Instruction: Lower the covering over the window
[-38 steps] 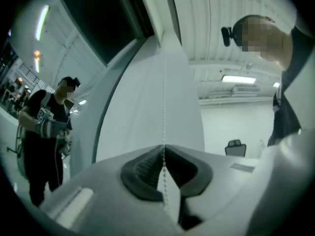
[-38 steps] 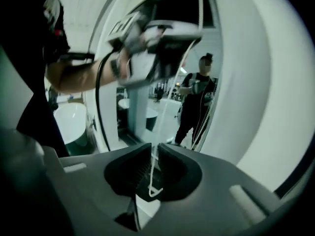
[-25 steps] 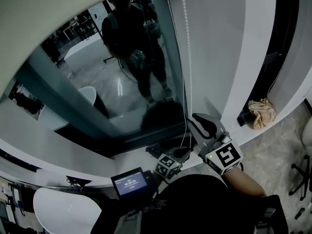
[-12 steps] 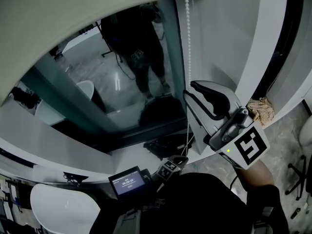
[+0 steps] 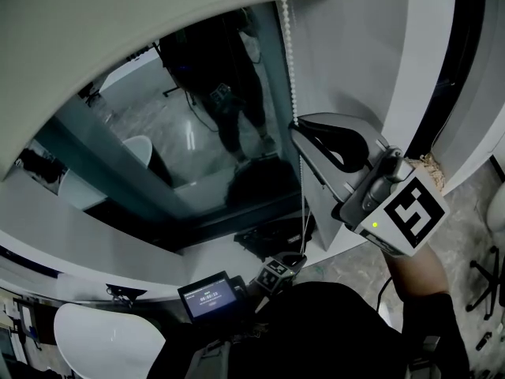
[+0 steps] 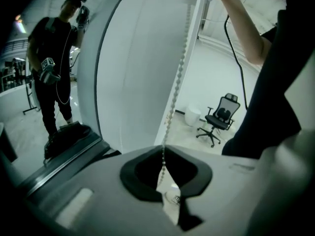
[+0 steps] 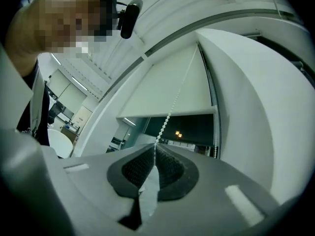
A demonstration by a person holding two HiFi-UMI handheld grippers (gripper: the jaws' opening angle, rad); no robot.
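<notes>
The roller blind (image 5: 118, 22) covers only the top of the window (image 5: 197, 140); its bead chain (image 5: 289, 61) hangs down the right side of the frame. The right gripper (image 5: 298, 129) is clamped on that chain high up and the left gripper (image 6: 163, 152) pinches it lower down, presumably for a hand-over-hand pull.

This is an office. A black swivel chair (image 6: 219, 118) stands on a pale floor (image 6: 194, 132), and a round white tabletop (image 5: 106, 339) sits below a big window (image 5: 118, 125).
</notes>
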